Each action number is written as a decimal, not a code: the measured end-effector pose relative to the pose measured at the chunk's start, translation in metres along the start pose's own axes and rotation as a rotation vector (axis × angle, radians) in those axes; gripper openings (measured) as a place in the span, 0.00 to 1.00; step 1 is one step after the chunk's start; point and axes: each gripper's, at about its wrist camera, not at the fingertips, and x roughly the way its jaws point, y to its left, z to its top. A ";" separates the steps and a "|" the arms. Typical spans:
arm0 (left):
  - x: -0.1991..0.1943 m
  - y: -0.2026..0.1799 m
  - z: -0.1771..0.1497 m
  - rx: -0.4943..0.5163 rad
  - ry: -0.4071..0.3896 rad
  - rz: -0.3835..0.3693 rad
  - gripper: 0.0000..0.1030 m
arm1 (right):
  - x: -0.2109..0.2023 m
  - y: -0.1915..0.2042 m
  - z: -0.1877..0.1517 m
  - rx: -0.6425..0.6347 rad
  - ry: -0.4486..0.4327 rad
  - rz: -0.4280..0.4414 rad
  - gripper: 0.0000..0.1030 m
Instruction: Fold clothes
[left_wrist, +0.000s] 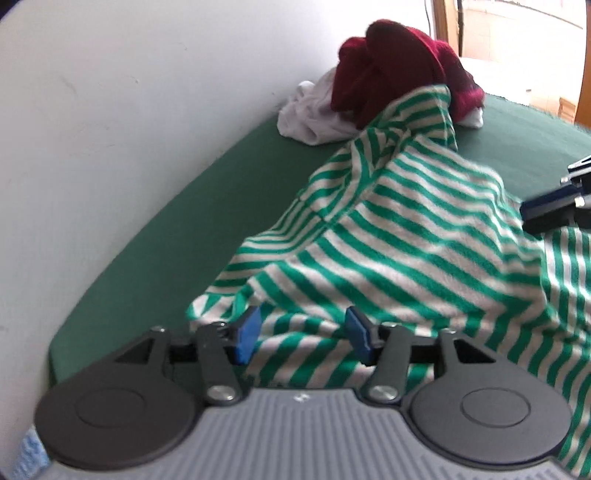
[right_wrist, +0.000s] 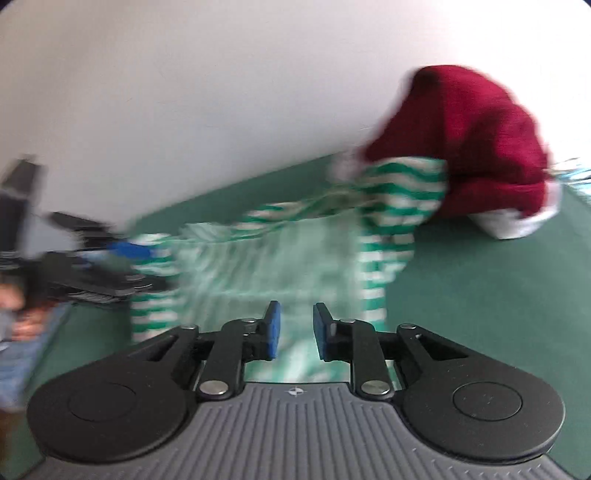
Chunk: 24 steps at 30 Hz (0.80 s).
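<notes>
A green-and-white striped garment (left_wrist: 406, 229) lies rumpled on the green bed (left_wrist: 207, 206), with its far end draped up against a maroon garment (left_wrist: 399, 62). My left gripper (left_wrist: 303, 334) is open at the garment's near edge, striped cloth showing between its blue pads (left_wrist: 247, 336). My right gripper (left_wrist: 550, 206) reaches in from the right edge over the same garment. In the right wrist view the picture is motion-blurred: my right gripper (right_wrist: 297, 328) is open with a narrow gap, just above the striped garment (right_wrist: 280, 251). The left gripper (right_wrist: 107, 269) is at the left.
A white garment (left_wrist: 310, 114) lies bunched under the maroon garment (right_wrist: 476, 140) by the white wall (left_wrist: 129, 110). The green bed (right_wrist: 491, 288) shows bare cover to the right. A person's hand (right_wrist: 18, 317) is at the left edge. A doorway (left_wrist: 517, 44) lies behind.
</notes>
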 end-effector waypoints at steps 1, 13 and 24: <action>-0.002 -0.001 -0.002 0.008 0.000 0.013 0.54 | 0.001 0.005 -0.003 -0.021 0.045 0.024 0.22; -0.062 -0.078 -0.041 -0.178 0.004 -0.096 0.66 | -0.057 0.002 -0.038 -0.138 0.130 -0.032 0.22; -0.132 -0.172 -0.093 -0.396 0.054 -0.114 0.29 | -0.121 -0.030 -0.100 -0.183 0.300 0.097 0.17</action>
